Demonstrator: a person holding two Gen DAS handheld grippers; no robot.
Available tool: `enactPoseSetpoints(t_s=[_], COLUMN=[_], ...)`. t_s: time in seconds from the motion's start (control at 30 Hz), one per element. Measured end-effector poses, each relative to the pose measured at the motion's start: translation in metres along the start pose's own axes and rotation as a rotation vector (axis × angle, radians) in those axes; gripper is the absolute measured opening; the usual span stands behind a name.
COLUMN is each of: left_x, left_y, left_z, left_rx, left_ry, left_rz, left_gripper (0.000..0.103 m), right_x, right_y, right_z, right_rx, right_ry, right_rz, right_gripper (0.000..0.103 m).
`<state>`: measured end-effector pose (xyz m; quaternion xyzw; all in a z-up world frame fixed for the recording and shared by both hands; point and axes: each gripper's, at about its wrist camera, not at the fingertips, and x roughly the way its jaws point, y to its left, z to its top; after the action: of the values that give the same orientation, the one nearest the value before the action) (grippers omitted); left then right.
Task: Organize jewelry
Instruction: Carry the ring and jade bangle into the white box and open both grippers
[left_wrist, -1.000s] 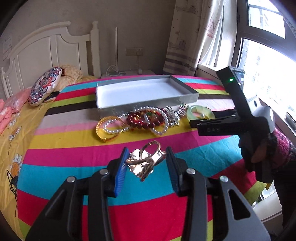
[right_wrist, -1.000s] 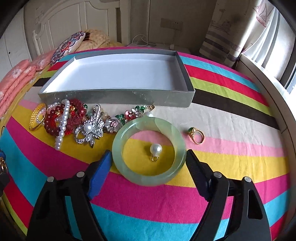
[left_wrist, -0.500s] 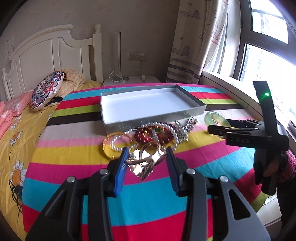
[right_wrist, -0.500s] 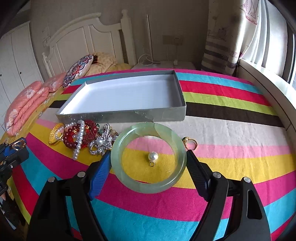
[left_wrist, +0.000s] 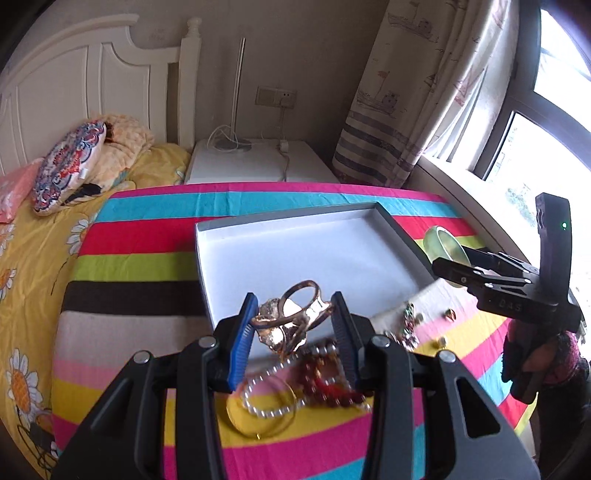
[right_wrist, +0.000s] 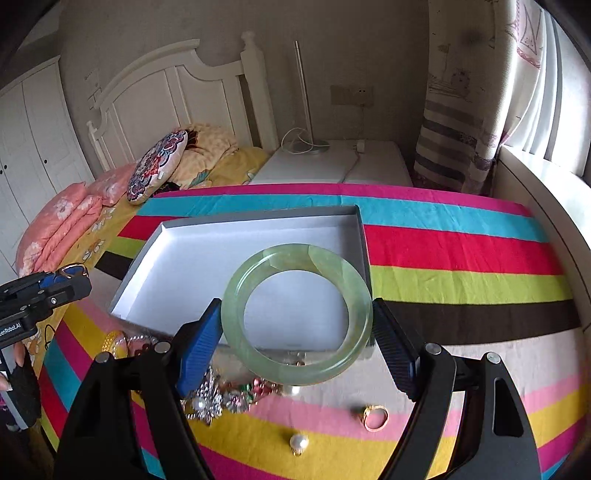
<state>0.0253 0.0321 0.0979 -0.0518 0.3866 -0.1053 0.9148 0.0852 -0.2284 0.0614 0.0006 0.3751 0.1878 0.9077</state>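
My left gripper (left_wrist: 291, 332) is shut on a rose-gold bangle with leaf ornaments (left_wrist: 290, 319), held in the air over the near edge of the shallow grey box (left_wrist: 295, 254). My right gripper (right_wrist: 295, 336) is shut on a pale green jade bangle (right_wrist: 295, 314), lifted over the box's (right_wrist: 236, 258) near right corner. The box's white inside holds nothing. Pearl strands and red beads (left_wrist: 317, 384) lie on the striped cloth below the left gripper. In the right wrist view a crystal brooch (right_wrist: 205, 400), a loose pearl (right_wrist: 298, 442) and a gold ring (right_wrist: 376, 417) lie on the cloth.
The striped cloth (right_wrist: 461, 258) covers the bed's foot. A round patterned cushion (right_wrist: 157, 166) and pink bedding (right_wrist: 62, 225) lie at the head. A white nightstand (left_wrist: 255, 162) stands beyond the cloth, a curtain (left_wrist: 413, 92) and window to the right.
Both grippers rose and moved toward the box, each carrying its bangle. The green bangle came up off the cloth, leaving the loose pearl behind.
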Motion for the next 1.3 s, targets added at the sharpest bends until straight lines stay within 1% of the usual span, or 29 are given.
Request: enactPoseSetpoints(t_s=[0.13, 0.33, 0.47, 0.57, 0.67, 0.73, 0.77, 0.8, 0.83, 0.87, 0.9, 0.97, 1.03, 1.07, 1.1, 1.17, 1.3], left_x=[0.021, 0.055, 0.073, 0.084, 0.094, 0.098, 0.1, 0.102, 0.103, 0.103, 0.104, 0.108, 0.116, 0.118, 0.114, 0.109, 0.098], left_y=[0.005, 0.007, 0.0, -0.007, -0.01, -0.012, -0.012, -0.013, -0.013, -0.013, -0.014, -0.013, -0.01, -0.009, -0.008, -0.007, -0.011], left_z=[0.017, 0.025, 0.022, 0.018, 0.016, 0.015, 0.014, 0.013, 0.012, 0.011, 0.009, 0.005, -0.003, -0.007, -0.01, -0.016, -0.028], left_rx=[0.01, 0.008, 0.036, 0.058, 0.073, 0.08, 0.084, 0.087, 0.088, 0.091, 0.097, 0.102, 0.099, 0.1, 0.101, 0.105, 0.098], left_ry=[0.031, 0.075, 0.094, 0.099, 0.112, 0.115, 0.116, 0.122, 0.121, 0.114, 0.113, 0.142, 0.197, 0.21, 0.193, 0.199, 0.204], left_rz=[0.035, 0.071, 0.095, 0.113, 0.125, 0.141, 0.148, 0.157, 0.169, 0.178, 0.187, 0.196, 0.203, 0.194, 0.184, 0.18, 0.184], left_gripper=[0.04, 0.04, 0.04, 0.04, 0.04, 0.04, 0.047, 0.064, 0.073, 0.081, 0.081, 0.081, 0.081, 0.08, 0.08, 0.079, 0.078], right_x=[0.027, 0.058, 0.074, 0.083, 0.09, 0.095, 0.099, 0.102, 0.104, 0.103, 0.103, 0.103, 0.104, 0.101, 0.099, 0.094, 0.082], right_y=[0.002, 0.013, 0.021, 0.025, 0.028, 0.027, 0.025, 0.024, 0.024, 0.025, 0.027, 0.03, 0.033, 0.036, 0.035, 0.037, 0.041], right_z=[0.017, 0.027, 0.028, 0.023, 0.018, 0.015, 0.014, 0.012, 0.01, 0.008, 0.006, -0.001, -0.01, -0.014, -0.017, -0.023, -0.038], right_rx=[0.005, -0.004, -0.009, -0.002, -0.012, 0.003, 0.016, 0.021, 0.017, 0.009, -0.002, -0.015, -0.031, -0.04, -0.03, -0.021, -0.024], right_ry=[0.035, 0.071, 0.093, 0.106, 0.114, 0.132, 0.151, 0.166, 0.166, 0.163, 0.159, 0.166, 0.176, 0.164, 0.166, 0.178, 0.158], right_rz=[-0.002, -0.009, -0.012, -0.014, -0.039, -0.049, -0.05, -0.05, -0.06, -0.073, -0.087, -0.108, -0.148, -0.16, -0.163, -0.172, -0.208], right_gripper=[0.077, 0.077, 0.077, 0.077, 0.077, 0.078, 0.078, 0.078, 0.084, 0.088, 0.088, 0.088, 0.088, 0.088, 0.088, 0.088, 0.089])
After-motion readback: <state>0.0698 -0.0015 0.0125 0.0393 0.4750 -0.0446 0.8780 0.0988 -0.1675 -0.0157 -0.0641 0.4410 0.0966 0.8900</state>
